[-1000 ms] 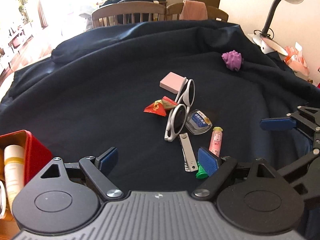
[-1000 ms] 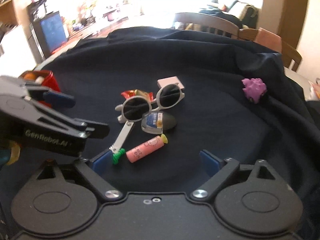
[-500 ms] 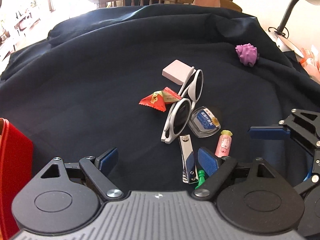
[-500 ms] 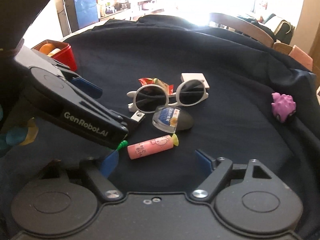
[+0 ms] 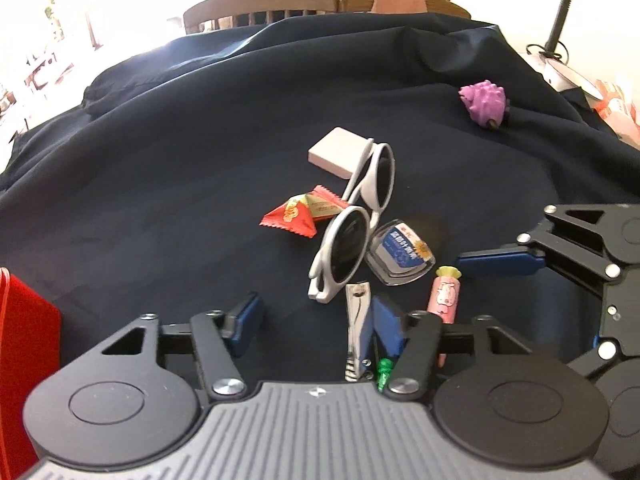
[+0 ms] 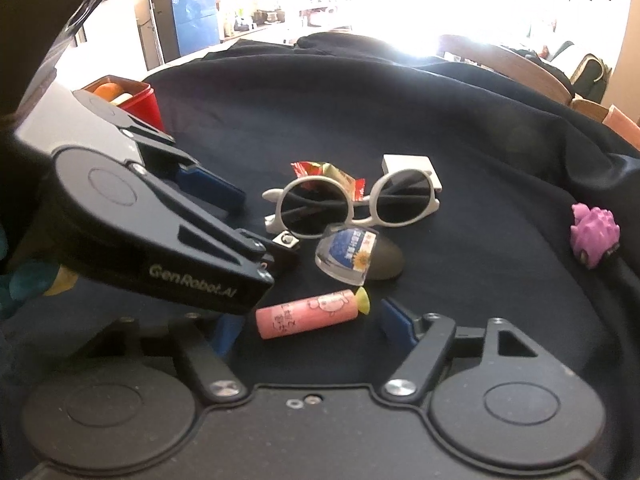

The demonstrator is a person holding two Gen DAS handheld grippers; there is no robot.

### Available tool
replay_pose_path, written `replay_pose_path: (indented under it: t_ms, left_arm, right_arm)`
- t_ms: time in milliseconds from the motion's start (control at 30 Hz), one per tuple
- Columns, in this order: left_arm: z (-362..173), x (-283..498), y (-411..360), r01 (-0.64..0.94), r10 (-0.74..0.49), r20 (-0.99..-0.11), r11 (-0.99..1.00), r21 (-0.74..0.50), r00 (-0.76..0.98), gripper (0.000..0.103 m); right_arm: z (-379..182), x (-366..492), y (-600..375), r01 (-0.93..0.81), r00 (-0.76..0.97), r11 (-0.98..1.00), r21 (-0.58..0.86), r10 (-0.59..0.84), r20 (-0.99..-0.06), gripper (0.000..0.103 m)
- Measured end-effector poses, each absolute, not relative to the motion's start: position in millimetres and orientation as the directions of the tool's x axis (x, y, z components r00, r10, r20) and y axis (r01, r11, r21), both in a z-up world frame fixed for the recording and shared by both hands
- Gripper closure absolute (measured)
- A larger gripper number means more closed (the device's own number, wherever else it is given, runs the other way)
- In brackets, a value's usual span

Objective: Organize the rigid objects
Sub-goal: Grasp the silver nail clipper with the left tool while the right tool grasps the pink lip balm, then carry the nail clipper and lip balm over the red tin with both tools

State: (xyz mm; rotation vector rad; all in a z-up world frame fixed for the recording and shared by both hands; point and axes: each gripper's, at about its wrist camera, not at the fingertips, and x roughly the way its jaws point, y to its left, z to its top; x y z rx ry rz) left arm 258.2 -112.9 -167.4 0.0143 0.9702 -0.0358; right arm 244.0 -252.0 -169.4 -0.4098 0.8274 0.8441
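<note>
right wrist view: right gripper [image 6: 312,324], half open and just closing, straddles the light, stiff, slippery pink tube [image 6: 308,313]; grasp mid-body.

text: "GenRobot.AI" | on: left gripper [image 6: 260,216] side | other labels: unreadable

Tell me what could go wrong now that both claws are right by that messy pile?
The left claw has just been closing with the nail clipper against one pad; it could nudge the white sunglasses touching it. The right claw, also just closing, straddles the pink tube, which might roll. Both claws sit close and could bump.
</note>
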Motion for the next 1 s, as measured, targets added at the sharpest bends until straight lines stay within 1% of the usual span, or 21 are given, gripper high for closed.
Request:
replay_pose_path:
  t_ms: [33, 67, 100, 133, 167, 200, 300, 400, 667, 1000]
  left_arm:
    - [-167, 258, -114, 0.045, -0.028, -0.823, 0.999, -0.003, 0.567, 0.058]
    - [-167, 257, -116, 0.054, -0.030, -0.822, 0.999, 0.001, 0.569, 0.062]
    - [-166, 256, -117, 0.063, -0.033, -0.820, 0.998, 0.004, 0.571, 0.069]
    - [-166, 256, -118, 0.069, -0.036, -0.820, 0.998, 0.005, 0.571, 0.072]
    - [-166, 255, -118, 0.072, -0.036, -0.820, 0.997, 0.007, 0.572, 0.073]
    - [-166, 255, -118, 0.076, -0.039, -0.819, 0.997, 0.005, 0.572, 0.076]
    - [-166, 255, -118, 0.081, -0.046, -0.820, 0.997, 0.001, 0.570, 0.090]
    - [-165, 253, -118, 0.081, -0.042, -0.822, 0.997, 0.004, 0.568, 0.092]
    - [-163, 240, -103, 0.054, -0.052, -0.830, 0.998, -0.026, 0.555, 0.092]
    - [-143, 216, -85, 0.046, -0.082, -0.807, 0.997, -0.068, 0.585, 0.092]
  right_arm:
    - [-169, 244, -252, -0.791, 0.389, 0.612, -0.005, 0.495, -0.777, 0.035]
    - [-169, 243, -252, -0.793, 0.389, 0.609, -0.006, 0.499, -0.774, 0.040]
    - [-168, 242, -252, -0.795, 0.390, 0.606, -0.008, 0.501, -0.773, 0.041]
    - [-168, 242, -252, -0.797, 0.390, 0.604, -0.009, 0.502, -0.772, 0.044]
    - [-167, 242, -251, -0.798, 0.388, 0.603, -0.008, 0.503, -0.772, 0.044]
    - [-167, 242, -251, -0.798, 0.388, 0.603, -0.009, 0.502, -0.773, 0.044]
    - [-167, 239, -251, -0.796, 0.390, 0.605, -0.012, 0.499, -0.774, 0.045]
    - [-166, 237, -252, -0.795, 0.387, 0.606, -0.009, 0.496, -0.778, 0.045]
    - [-155, 224, -259, -0.775, 0.404, 0.632, -0.007, 0.487, -0.775, 0.045]
    - [-130, 207, -265, -0.747, 0.434, 0.665, -0.016, 0.470, -0.769, 0.044]
